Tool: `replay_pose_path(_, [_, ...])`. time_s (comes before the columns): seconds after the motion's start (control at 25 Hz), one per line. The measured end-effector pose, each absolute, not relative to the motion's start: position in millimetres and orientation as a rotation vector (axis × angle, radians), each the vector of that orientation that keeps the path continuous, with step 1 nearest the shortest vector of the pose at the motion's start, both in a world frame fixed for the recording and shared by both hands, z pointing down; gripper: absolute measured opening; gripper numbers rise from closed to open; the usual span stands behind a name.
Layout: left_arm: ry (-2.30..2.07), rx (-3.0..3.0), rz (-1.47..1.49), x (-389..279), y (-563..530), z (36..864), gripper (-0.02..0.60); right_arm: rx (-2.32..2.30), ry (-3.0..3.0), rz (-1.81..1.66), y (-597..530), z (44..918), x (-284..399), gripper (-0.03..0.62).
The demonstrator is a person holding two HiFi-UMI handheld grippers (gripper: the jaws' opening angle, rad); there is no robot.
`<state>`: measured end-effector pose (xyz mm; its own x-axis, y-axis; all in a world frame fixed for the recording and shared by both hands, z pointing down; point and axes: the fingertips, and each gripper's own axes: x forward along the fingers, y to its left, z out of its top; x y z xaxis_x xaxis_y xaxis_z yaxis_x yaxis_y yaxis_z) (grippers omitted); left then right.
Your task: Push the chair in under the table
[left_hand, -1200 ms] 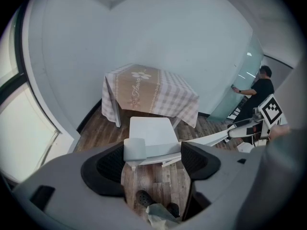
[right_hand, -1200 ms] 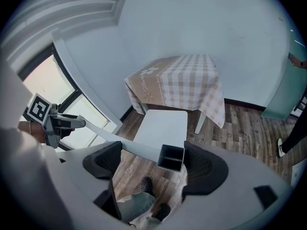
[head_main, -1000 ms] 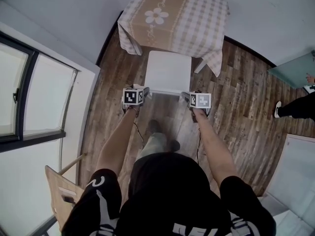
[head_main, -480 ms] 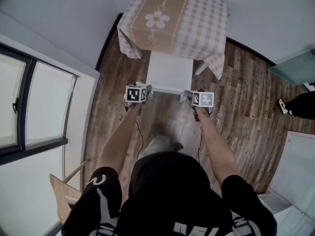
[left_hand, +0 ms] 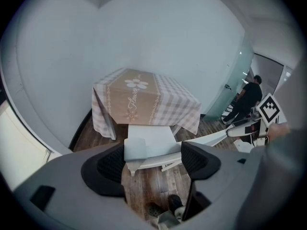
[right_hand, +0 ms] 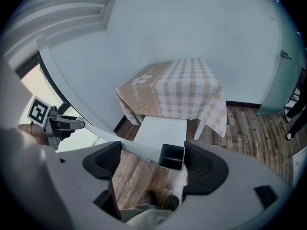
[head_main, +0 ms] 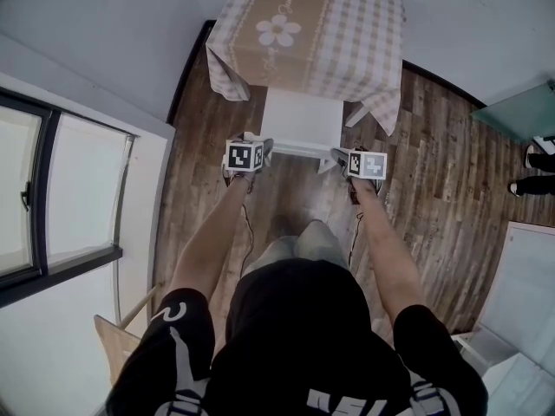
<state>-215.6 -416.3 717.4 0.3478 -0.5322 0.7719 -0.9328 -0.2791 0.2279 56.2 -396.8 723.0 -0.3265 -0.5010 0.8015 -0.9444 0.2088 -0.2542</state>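
A white chair stands with its seat (head_main: 299,118) partly under the table (head_main: 303,24), which wears a beige checked cloth with a flower. My left gripper (head_main: 259,151) is at the left end of the chair's back rail (head_main: 299,152) and my right gripper (head_main: 341,157) is at its right end. In the left gripper view the rail's end (left_hand: 136,150) lies between the wide-apart jaws of the left gripper (left_hand: 152,162). In the right gripper view the rail's hollow dark end (right_hand: 171,156) sits between the spread jaws of the right gripper (right_hand: 153,166), close to the right pad (right_hand: 204,169).
A white wall runs behind the table and along the left, with a large window (head_main: 52,198). A wooden chair (head_main: 117,345) stands at the lower left. A person's legs (head_main: 538,172) show at the right, by a glass door (head_main: 520,111). My own foot (head_main: 282,226) is behind the chair.
The chair has slid toward the table, so more of its seat is under the cloth. Both grippers moved forward with the back rail. The person at the right stepped further right.
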Motion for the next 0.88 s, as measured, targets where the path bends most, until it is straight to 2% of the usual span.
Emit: replay_pose_path(0.88, [-1.224, 1.971, 0.784, -224.2, -423.0, 722.4, 0.376, 1.405, -1.888, 1.025, -392.2, 727.2, 44.5, 0.437])
